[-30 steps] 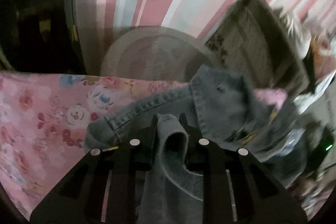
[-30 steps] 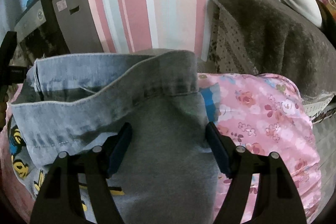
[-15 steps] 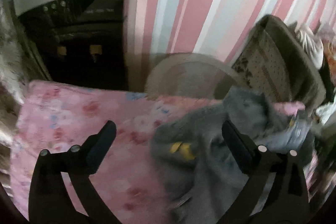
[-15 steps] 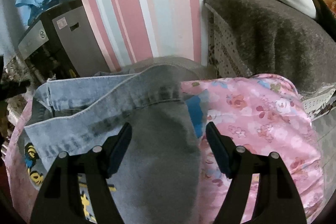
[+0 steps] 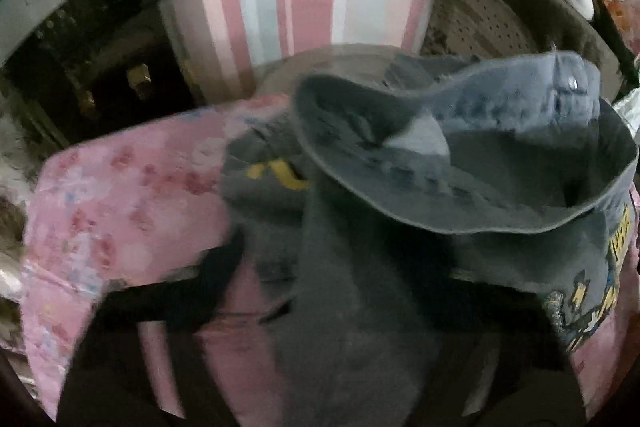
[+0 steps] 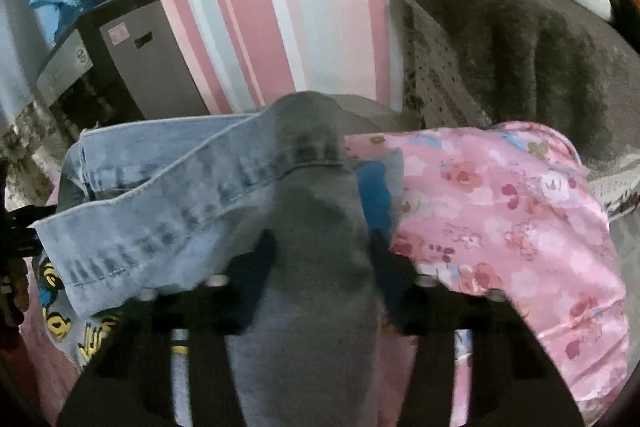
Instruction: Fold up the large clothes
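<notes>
Pink floral bedspread [image 6: 520,211] under crumpled denim garment [image 6: 168,195]

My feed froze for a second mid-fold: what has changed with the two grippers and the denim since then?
The left gripper, which pinched a fold of the faded blue denim garment a second ago, let go, swung wide open over the pink floral bedspread, and is now closing around denim again. The right gripper, earlier wide around the denim, is closing on it. The garment remains on the bedspread; the right view has barely shifted.
</notes>
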A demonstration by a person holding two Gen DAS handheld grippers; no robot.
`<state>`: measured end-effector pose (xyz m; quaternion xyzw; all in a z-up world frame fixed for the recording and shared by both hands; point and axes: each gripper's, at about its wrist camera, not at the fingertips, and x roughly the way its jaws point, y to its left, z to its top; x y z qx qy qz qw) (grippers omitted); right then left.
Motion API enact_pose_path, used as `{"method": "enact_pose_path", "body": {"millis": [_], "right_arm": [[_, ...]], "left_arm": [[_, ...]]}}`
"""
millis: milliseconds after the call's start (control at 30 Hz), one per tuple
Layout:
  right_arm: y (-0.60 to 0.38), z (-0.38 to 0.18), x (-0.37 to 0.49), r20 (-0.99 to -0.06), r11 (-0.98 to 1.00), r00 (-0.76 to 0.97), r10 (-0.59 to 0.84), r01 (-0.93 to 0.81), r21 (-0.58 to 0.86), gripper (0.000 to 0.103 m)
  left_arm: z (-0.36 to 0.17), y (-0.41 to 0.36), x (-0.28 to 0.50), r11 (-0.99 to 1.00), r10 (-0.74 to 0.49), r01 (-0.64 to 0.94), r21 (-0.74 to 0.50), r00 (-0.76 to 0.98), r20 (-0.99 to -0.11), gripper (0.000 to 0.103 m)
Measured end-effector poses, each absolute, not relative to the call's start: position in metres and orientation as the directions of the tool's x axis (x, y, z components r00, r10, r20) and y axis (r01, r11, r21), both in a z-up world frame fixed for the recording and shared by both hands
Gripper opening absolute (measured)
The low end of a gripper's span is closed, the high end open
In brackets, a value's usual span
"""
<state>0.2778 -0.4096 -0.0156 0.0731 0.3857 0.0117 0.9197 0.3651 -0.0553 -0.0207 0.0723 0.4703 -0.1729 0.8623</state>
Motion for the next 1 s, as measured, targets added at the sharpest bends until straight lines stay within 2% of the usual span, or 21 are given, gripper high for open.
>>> {"method": "enact_pose_path", "body": {"millis": [33,67,100,133,200,300,367,400,467,500,533,567,633,700,733,767,800,867,1000], "right_arm": [[-0.406,-0.014,0.277,-0.703,0.992,0.708,0.069,0.028,0.125,0.023],[-0.402,-0.012,0.276,-0.696,0.995,0.716,0.052,0.023,0.098,0.011],[-0.398,-0.010,0.275,-0.686,0.997,0.727,0.035,0.018,0.070,0.004],[-0.393,-0.006,0.272,-0.669,0.999,0.742,0.027,0.004,0.045,0.003],[-0.389,0.005,0.265,-0.632,0.999,0.775,0.022,-0.002,0.033,0.002],[-0.392,0.032,0.249,-0.547,0.998,0.836,0.036,0.003,0.070,0.002],[-0.400,0.047,0.241,-0.495,0.994,0.868,0.025,0.033,0.107,0.002],[-0.408,0.047,0.243,-0.499,0.988,0.866,0.012,0.067,0.139,0.002],[-0.428,0.023,0.257,-0.586,0.968,0.809,-0.049,0.182,0.172,0.001],[-0.436,0.003,0.267,-0.646,0.959,0.760,-0.069,0.228,0.166,0.001],[-0.439,-0.009,0.272,-0.682,0.957,0.729,-0.063,0.238,0.166,0.001],[-0.440,-0.018,0.277,-0.703,0.955,0.709,-0.055,0.242,0.169,0.001],[-0.439,-0.021,0.280,-0.714,0.956,0.698,-0.052,0.240,0.166,0.003],[-0.438,-0.013,0.276,-0.694,0.960,0.718,-0.055,0.229,0.161,0.011],[-0.440,-0.009,0.273,-0.683,0.958,0.728,-0.051,0.228,0.171,0.016],[-0.441,-0.006,0.271,-0.674,0.957,0.738,-0.026,0.214,0.197,0.031],[-0.445,-0.003,0.268,-0.666,0.952,0.746,0.010,0.196,0.234,0.042],[-0.446,-0.001,0.270,-0.683,0.951,0.728,0.058,0.167,0.259,0.051],[-0.446,-0.003,0.269,-0.740,0.966,0.665,0.099,0.115,0.232,0.052]], "left_arm": [[-0.022,-0.057,0.363,0.925,-0.244,0.377,-0.046,0.499,-0.832,0.039],[-0.021,-0.059,0.359,0.924,-0.238,0.382,-0.024,0.524,-0.818,0.030],[-0.018,-0.062,0.355,0.924,-0.219,0.383,0.011,0.552,-0.805,0.011],[-0.012,-0.062,0.351,0.924,-0.210,0.380,0.035,0.583,-0.785,0.009],[0.000,-0.055,0.346,0.926,-0.262,0.376,-0.018,0.609,-0.749,0.009],[0.032,-0.035,0.331,0.913,-0.370,0.390,-0.117,0.675,-0.638,0.009],[0.045,-0.026,0.322,0.913,-0.384,0.390,-0.120,0.721,-0.577,0.010],[0.047,-0.023,0.322,0.918,-0.375,0.377,-0.120,0.732,-0.569,0.010],[0.026,-0.013,0.351,0.934,-0.343,0.311,-0.174,0.655,-0.673,0.011],[-0.004,0.001,0.373,0.930,-0.368,0.240,-0.280,0.559,-0.743,0.011],[-0.022,0.008,0.381,0.924,-0.382,0.202,-0.324,0.504,-0.775,0.012],[-0.036,0.011,0.385,0.919,-0.394,0.183,-0.349,0.462,-0.795,0.013],[-0.029,0.012,0.385,0.930,-0.367,0.194,-0.312,0.478,-0.798,0.023],[-0.018,0.006,0.381,0.956,-0.289,0.205,-0.211,0.518,-0.805,0.039],[-0.015,0.003,0.377,0.964,-0.257,0.200,-0.174,0.543,-0.800,0.046],[-0.013,-0.001,0.375,0.974,-0.212,0.191,-0.125,0.560,-0.801,0.059],[-0.011,-0.003,0.374,0.979,-0.178,0.186,-0.085,0.573,-0.800,0.065],[-0.011,-0.007,0.373,0.977,-0.182,0.196,-0.082,0.572,-0.800,0.069],[-0.013,-0.003,0.373,0.975,-0.191,0.201,-0.090,0.569,-0.800,0.069]]}}
